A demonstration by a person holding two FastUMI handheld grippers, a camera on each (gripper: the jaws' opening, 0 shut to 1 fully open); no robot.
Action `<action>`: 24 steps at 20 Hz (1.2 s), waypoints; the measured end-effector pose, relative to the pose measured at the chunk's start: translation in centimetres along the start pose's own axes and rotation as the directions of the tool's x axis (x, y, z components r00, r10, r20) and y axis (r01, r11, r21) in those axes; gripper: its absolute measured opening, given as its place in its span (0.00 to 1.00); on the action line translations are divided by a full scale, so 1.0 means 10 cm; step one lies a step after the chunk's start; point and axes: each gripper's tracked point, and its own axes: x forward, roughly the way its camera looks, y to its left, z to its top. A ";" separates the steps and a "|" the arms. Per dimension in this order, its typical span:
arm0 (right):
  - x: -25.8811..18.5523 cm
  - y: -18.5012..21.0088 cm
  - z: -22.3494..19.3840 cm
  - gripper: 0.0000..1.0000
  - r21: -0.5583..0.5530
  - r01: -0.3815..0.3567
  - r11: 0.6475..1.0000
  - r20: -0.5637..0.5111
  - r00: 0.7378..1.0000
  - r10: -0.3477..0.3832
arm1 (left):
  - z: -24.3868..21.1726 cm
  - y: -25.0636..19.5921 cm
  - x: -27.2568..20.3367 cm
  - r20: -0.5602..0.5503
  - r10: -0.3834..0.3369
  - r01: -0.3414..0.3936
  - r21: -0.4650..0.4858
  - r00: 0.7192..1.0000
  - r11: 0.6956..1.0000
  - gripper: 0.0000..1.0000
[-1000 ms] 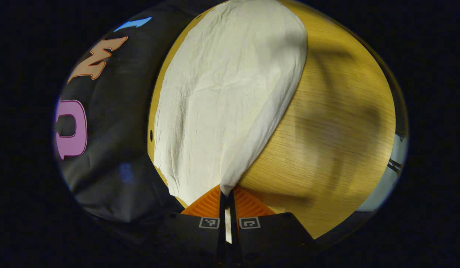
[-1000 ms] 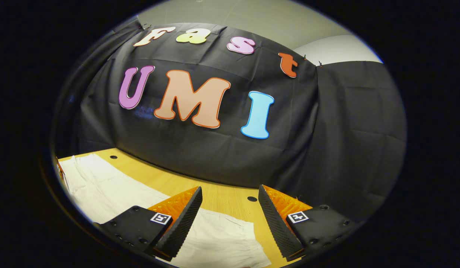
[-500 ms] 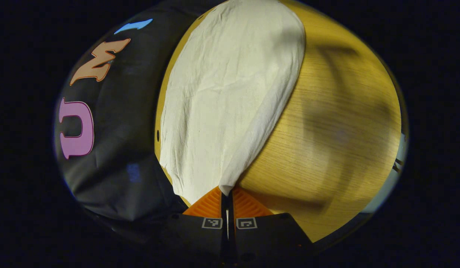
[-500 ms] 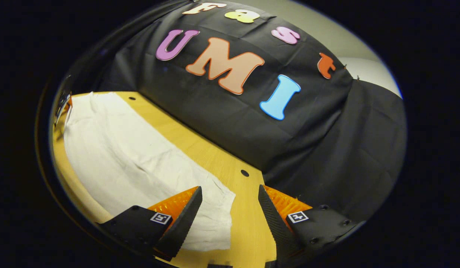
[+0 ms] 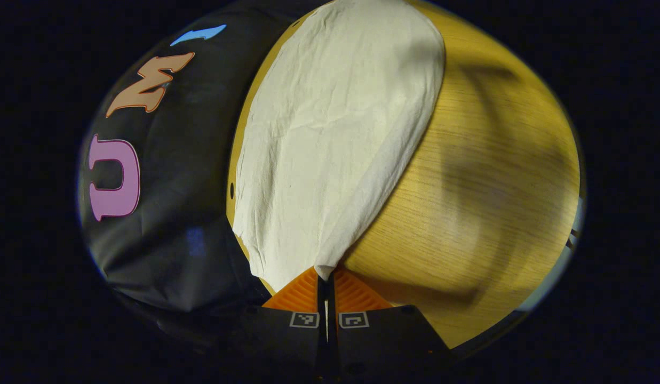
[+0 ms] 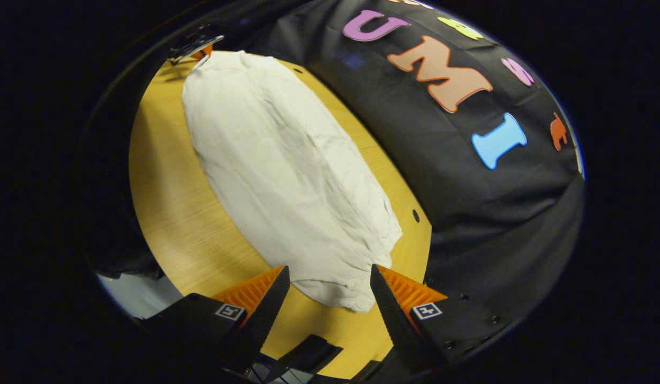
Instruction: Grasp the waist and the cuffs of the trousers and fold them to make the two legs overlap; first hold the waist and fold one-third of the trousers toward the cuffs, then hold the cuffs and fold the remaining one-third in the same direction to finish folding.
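Left gripper [image 5: 326, 277] pinches trousers [image 5: 330, 138] corner; right gripper [image 6: 330, 282] spread wide, now over trousers' end by table [image 6: 164, 213] edge.

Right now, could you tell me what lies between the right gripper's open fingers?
In the right gripper view, the trousers' near end lies between the right gripper's fingers, on the wooden table.
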 end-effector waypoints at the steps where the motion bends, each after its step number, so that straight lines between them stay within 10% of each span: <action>1: 0.01 0.07 -0.02 0.99 -0.036 -0.013 0.999 -0.008 1.000 0.013 | 0.00 0.00 0.00 0.000 0.000 0.000 0.000 1.000 1.000 0.00; 13: 0.59 0.13 0.11 0.80 -0.223 -0.006 0.975 -0.005 1.000 0.005 | -0.01 -0.01 0.00 -0.010 0.007 -0.007 0.010 1.000 1.000 0.00; 17: 0.66 0.26 0.08 0.45 -0.257 -0.025 0.966 -0.034 0.999 0.017 | -0.01 0.00 0.01 -0.013 0.019 -0.019 0.010 1.000 1.000 0.00; 18: 0.69 0.29 0.06 0.21 -0.274 -0.020 0.962 -0.043 0.999 0.008 | 0.00 -0.01 0.01 -0.013 0.023 -0.023 0.013 1.000 1.000 0.00; 24: 0.64 0.11 0.10 0.07 -0.184 -0.014 0.983 -0.060 0.998 0.003 | -0.05 -0.01 -0.04 -0.021 -0.028 0.028 -0.018 0.999 0.999 0.00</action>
